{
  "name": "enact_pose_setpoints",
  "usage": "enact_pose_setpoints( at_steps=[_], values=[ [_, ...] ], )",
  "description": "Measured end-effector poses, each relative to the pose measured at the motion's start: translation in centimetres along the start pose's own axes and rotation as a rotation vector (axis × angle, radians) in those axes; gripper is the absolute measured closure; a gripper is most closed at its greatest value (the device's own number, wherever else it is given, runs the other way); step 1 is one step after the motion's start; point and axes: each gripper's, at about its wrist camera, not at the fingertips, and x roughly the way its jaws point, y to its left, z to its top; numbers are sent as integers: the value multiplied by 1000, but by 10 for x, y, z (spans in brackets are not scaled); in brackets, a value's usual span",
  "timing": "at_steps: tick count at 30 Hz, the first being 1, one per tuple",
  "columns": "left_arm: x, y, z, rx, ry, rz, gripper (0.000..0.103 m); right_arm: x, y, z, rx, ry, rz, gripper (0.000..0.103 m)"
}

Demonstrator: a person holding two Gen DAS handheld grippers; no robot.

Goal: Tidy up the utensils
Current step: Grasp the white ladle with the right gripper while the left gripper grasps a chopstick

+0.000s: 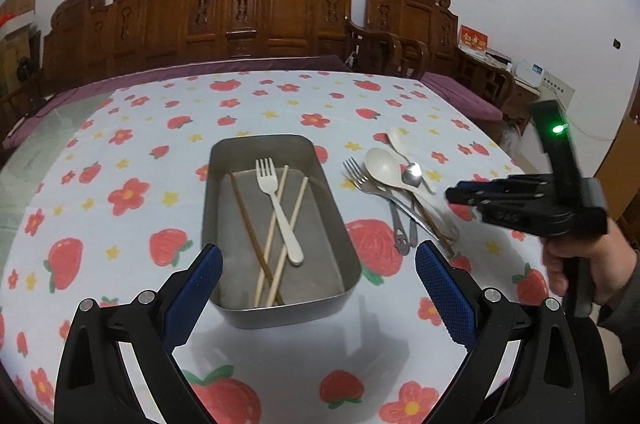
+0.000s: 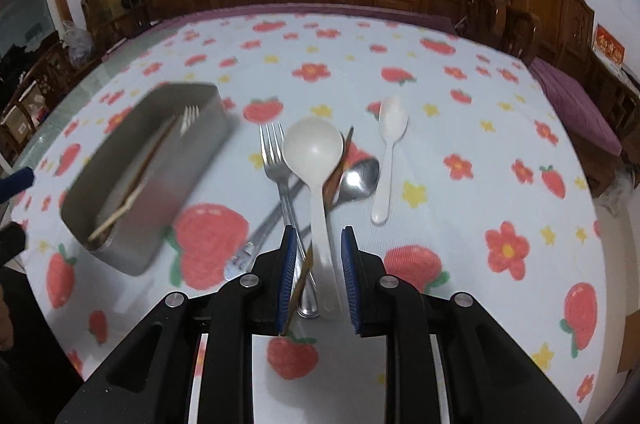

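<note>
A metal tray (image 1: 338,212) stands mid-table, holding a white fork (image 1: 276,200), two pale chopsticks (image 1: 294,220) and a brown one (image 1: 248,220). To its right lies a pile: a large white spoon (image 1: 382,166), a small white spoon (image 1: 398,138), a metal spoon (image 1: 412,174) and metal forks (image 1: 356,172). My left gripper (image 1: 318,258) hangs wide open over the tray's near end, empty. My right gripper (image 2: 319,236) hovers above the pile with a narrow gap. The large white spoon (image 2: 314,144) and the fork (image 2: 272,148) lie on the cloth below it, untouched.
A strawberry-print cloth (image 1: 132,192) covers the table. Carved wooden benches (image 1: 280,8) line the far side. A hand (image 1: 576,264) holds the right gripper (image 1: 460,194) beyond the pile's right edge. In the right wrist view the tray (image 2: 160,192) is at left, blurred.
</note>
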Motion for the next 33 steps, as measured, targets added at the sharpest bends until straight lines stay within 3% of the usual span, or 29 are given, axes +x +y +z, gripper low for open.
enact_pose_setpoints(
  at_steps=[15,17,23,33],
  values=[
    [7,-29,-11,69,11,-24,10,51,-7,10,49,144,41,78],
    [7,-33,-13,77,12,-28,10,49,-8,8,49,137,45,90],
    [14,-47,-22,112,42,-30,10,27,-9,5,21,88,76,91],
    [22,-83,-22,166,80,-23,10,-54,-31,-18,8,-31,99,91]
  ],
)
